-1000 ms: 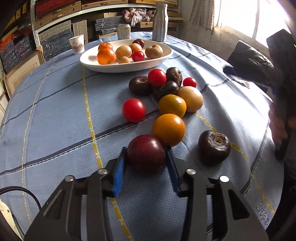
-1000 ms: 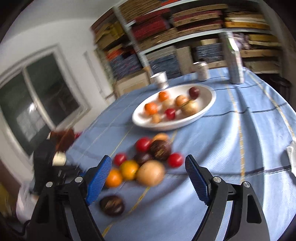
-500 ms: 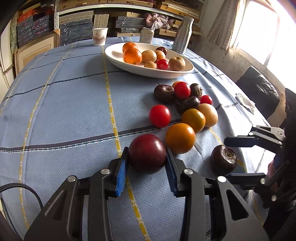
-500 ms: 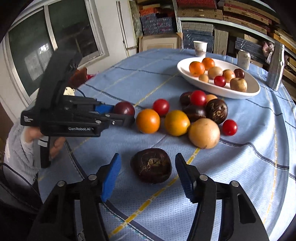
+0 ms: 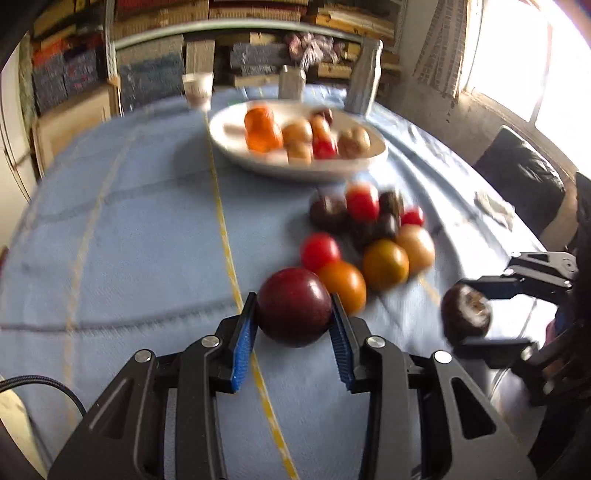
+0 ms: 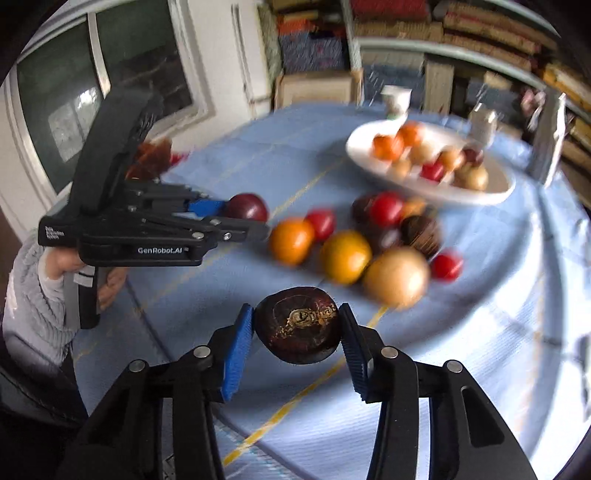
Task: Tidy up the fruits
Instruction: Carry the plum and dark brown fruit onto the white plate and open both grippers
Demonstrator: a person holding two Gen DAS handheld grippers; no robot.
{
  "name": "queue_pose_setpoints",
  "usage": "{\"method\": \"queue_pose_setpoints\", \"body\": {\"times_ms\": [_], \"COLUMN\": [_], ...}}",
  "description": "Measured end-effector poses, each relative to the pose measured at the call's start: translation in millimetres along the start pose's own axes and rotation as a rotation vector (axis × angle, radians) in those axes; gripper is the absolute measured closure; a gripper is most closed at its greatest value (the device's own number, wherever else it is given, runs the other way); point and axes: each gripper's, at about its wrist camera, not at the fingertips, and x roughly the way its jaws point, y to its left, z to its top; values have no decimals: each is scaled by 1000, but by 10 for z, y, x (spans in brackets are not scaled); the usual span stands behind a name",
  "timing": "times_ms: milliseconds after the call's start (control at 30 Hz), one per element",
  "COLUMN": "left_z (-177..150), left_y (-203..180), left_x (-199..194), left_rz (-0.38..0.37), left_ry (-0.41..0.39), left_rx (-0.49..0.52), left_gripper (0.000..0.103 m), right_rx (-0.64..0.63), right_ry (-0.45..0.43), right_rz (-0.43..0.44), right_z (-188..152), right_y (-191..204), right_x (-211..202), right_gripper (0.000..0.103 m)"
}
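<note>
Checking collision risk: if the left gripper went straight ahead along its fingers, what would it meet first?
Likely the orange fruit just past the dark red fruit held in the left gripper, though blur makes depth uncertain.

You're in a home storage or living room, not a lab. Round bench under a blue plaid tablecloth (image 5: 140, 236), a white dish (image 5: 236, 147) of fruit, a paper cup (image 5: 197, 86). Shelves (image 6: 461, 33) behind are stacked with flat woven goods and boxes. Window (image 5: 535, 55) with a curtain, rough plaster wall below it.
</note>
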Motion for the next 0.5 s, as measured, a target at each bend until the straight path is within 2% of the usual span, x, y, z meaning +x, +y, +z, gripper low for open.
{"method": "queue_pose_setpoints", "body": {"times_ms": [233, 333, 433, 500], "left_z": [830, 1182, 1408, 1515], "left_y": [-19, 57, 128, 216], "left_x": [-114, 80, 352, 515], "left_rz": [50, 71, 114, 115], "left_ry": [-128, -147, -136, -127], "left_rx": [11, -25, -44, -67], "left_gripper": [66, 66, 66, 66], "right_rx": [60, 103, 145, 183], "right_ry": [-192, -245, -264, -271], "right_rz": [-137, -181, -219, -241], "right_z": [632, 866, 1025, 1134], "right_y": [-543, -828, -1088, -1299], "right_x": [-442, -393, -227, -85], "right_gripper": [56, 56, 56, 56]}}
